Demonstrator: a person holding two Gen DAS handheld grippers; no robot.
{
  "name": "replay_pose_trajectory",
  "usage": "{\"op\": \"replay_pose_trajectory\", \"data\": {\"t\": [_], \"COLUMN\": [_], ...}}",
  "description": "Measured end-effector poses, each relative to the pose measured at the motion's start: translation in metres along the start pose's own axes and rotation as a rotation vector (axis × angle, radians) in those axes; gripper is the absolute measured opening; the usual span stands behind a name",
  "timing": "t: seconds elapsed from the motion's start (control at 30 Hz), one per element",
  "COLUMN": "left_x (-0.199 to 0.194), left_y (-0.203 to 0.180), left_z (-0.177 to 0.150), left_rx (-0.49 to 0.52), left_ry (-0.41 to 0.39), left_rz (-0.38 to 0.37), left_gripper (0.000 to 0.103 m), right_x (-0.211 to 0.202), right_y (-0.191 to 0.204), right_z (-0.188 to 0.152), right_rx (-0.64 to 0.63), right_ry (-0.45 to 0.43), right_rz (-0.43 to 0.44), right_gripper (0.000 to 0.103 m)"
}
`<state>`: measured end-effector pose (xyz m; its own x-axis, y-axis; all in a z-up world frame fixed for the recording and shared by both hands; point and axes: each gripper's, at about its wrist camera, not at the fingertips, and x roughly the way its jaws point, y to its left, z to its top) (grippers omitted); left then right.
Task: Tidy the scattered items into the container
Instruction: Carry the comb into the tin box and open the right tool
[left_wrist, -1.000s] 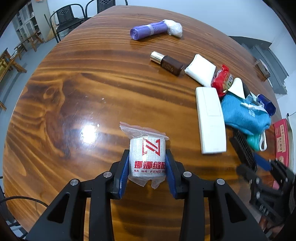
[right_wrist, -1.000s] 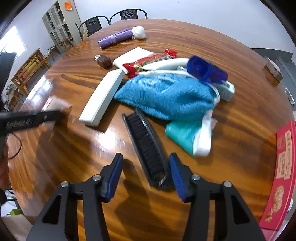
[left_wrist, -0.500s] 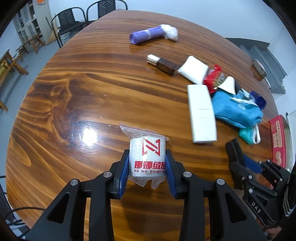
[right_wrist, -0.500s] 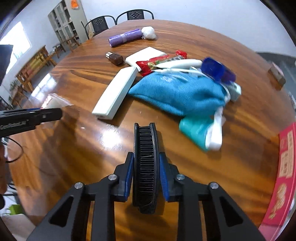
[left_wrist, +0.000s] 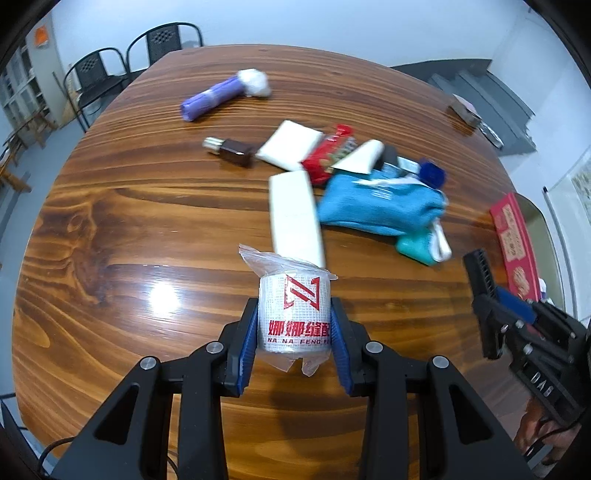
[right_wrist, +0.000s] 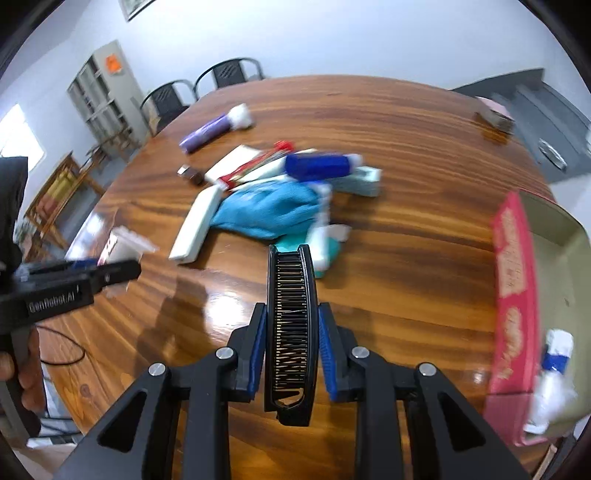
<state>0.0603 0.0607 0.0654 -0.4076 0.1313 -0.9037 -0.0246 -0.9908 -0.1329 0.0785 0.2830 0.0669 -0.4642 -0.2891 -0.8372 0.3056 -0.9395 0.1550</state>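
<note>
My left gripper (left_wrist: 294, 343) is shut on a white roll in clear plastic (left_wrist: 294, 315) with red lettering, held above the wooden table (left_wrist: 147, 221). My right gripper (right_wrist: 291, 339) is shut on a black brush (right_wrist: 292, 325), bristles facing the camera, lifted off the table. In the left wrist view the right gripper (left_wrist: 491, 295) and the black brush (left_wrist: 480, 273) appear at the right edge. The left gripper (right_wrist: 110, 273) appears at the left of the right wrist view. A red box (right_wrist: 513, 295) with a pale inside sits at the right table edge, holding a white and blue item (right_wrist: 554, 380).
Scattered mid-table: a long white box (left_wrist: 293, 218), blue cloth (left_wrist: 380, 206), teal item (left_wrist: 417, 249), red packet (left_wrist: 328, 155), white pack (left_wrist: 290, 147), brown bottle (left_wrist: 232, 149), blue-capped bottle (right_wrist: 317, 166), purple roll (left_wrist: 214, 98). Chairs (left_wrist: 110, 74) stand beyond the far edge.
The right gripper closed on the black brush and lifted it off the table. Both grippers rose and swung right toward the red box, the left still carrying the roll.
</note>
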Motion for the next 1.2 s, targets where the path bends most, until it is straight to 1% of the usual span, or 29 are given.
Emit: {"op": "replay_pose_trajectory", "data": {"t": [0.17,0.37,0.53,0.73,0.83,0.97,1.07,1.2], "left_x": [0.003,0.0,-0.005,-0.013,-0.015,-0.016,-0.014,-0.013], "left_y": [-0.032,-0.085,-0.117,-0.146,-0.156,-0.168,-0.175,-0.18], "left_z": [0.0,-0.005,-0.008,-0.012,-0.011,-0.012,-0.013,-0.013], "left_rx": [0.056,0.167,0.232,0.284,0.301,0.322,0.337,0.348], "left_ry": [-0.001,-0.011,-0.024,-0.038,-0.043,-0.048,-0.042,-0.039], "left_rz": [-0.038,-0.092,-0.13,-0.163,-0.172,-0.177,-0.18,-0.181], "left_gripper": [0.039,0.039,0.039,0.039,0.039,0.039,0.039,0.039], "right_x": [-0.029,-0.072,-0.091,-0.089,-0.087,-0.074,-0.062,-0.052], "right_y": [-0.039,-0.098,-0.146,-0.18,-0.192,-0.202,-0.205,-0.209], "right_z": [-0.008,-0.02,-0.032,-0.045,-0.05,-0.053,-0.055,-0.066], "right_rx": [0.092,0.221,0.316,0.374,0.395,0.407,0.392,0.418], "right_ry": [-0.06,-0.149,-0.178,-0.167,-0.159,-0.124,-0.089,-0.05], "right_rz": [-0.056,-0.152,-0.215,-0.259,-0.263,-0.231,-0.214,-0.18], "right_gripper": [0.029,0.029,0.029,0.029,0.029,0.029,0.029,0.03]}}
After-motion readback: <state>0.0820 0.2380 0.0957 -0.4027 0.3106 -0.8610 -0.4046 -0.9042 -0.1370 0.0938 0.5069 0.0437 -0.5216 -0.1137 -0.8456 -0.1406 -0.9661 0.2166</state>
